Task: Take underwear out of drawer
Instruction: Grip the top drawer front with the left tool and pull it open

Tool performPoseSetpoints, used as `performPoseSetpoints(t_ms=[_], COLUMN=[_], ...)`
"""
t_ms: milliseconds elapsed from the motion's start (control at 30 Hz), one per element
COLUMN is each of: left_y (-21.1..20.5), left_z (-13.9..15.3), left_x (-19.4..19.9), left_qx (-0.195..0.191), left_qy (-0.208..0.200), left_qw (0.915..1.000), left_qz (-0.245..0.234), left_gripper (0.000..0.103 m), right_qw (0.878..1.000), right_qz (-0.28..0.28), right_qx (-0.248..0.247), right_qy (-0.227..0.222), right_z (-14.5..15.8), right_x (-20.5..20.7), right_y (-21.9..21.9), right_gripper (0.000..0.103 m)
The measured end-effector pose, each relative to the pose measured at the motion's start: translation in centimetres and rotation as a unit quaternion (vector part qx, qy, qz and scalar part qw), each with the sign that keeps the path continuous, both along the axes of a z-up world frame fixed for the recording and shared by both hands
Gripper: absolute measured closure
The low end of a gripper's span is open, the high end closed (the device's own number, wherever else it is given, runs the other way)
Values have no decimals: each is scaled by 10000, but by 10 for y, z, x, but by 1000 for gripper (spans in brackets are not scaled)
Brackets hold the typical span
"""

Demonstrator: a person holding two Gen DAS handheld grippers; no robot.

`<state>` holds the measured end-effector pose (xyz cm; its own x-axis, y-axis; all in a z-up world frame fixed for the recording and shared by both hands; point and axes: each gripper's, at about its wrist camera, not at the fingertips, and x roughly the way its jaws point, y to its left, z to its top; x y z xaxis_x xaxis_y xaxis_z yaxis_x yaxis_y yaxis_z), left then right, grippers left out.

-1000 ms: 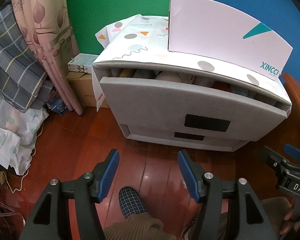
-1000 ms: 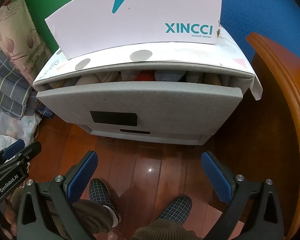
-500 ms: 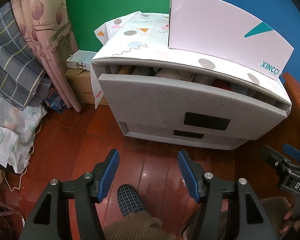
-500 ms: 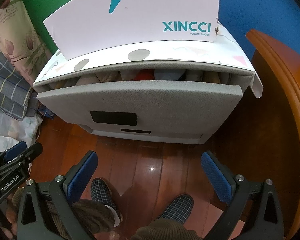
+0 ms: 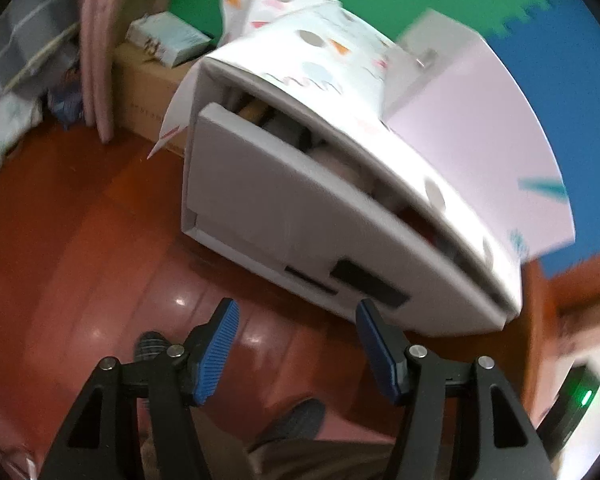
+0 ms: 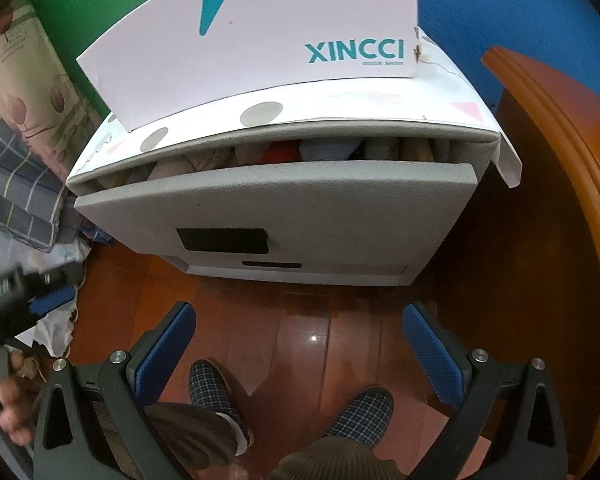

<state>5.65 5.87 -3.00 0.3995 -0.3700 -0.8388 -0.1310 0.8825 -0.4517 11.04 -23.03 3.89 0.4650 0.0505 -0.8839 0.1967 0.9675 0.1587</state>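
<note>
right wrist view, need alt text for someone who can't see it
An open right gripper hovers over a wooden floor, facing a grey cabinet whose top drawer is slightly open, with folded clothes showing in the gap. A white XINCCI box sits on top, and plaid slippers show below.

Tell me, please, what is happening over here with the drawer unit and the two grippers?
A person stands facing a small grey drawer unit, a gripper in each hand. The top drawer is ajar, with folded clothes showing in the gap. Both the left gripper and the right gripper have their jaws open and empty, above the wooden floor and short of the drawer. A pink XINCCI box sits on top. Nothing has been taken out yet.
</note>
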Motion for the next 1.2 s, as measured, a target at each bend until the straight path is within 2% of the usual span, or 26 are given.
performPoseSetpoints(t_ms=[267,700,900,967,1033,1100,1200], left_y=[-2,-12,-12,-12,-10,-8,-11], left_z=[7,-28,-34,-36,-41,-45,-43], left_x=[40,80,83,82,80,79,81], left_qx=[-378,-624,-559,-490,-573,-752,-636], left_qy=[-85,389,400,348,461,534,562], left_qw=[9988,9926,9905,9905,9876,9835,9828], left_qz=[296,966,1189,1240,1384,1556,1643], left_gripper=[28,26,17,8,0,0,0], right_qw=[9997,9991,9989,9988,9987,9988,9987], right_qz=[-84,-94,-110,-110,-109,-110,-117], right_qx=[203,406,459,475,487,483,496], right_qy=[51,46,44,47,50,46,42], right_z=[-4,-6,-7,-7,-7,-7,-7], right_x=[1,3,3,3,3,3,3], right_y=[-13,-17,-19,-19,-19,-19,-19], right_gripper=[0,0,0,0,0,0,0])
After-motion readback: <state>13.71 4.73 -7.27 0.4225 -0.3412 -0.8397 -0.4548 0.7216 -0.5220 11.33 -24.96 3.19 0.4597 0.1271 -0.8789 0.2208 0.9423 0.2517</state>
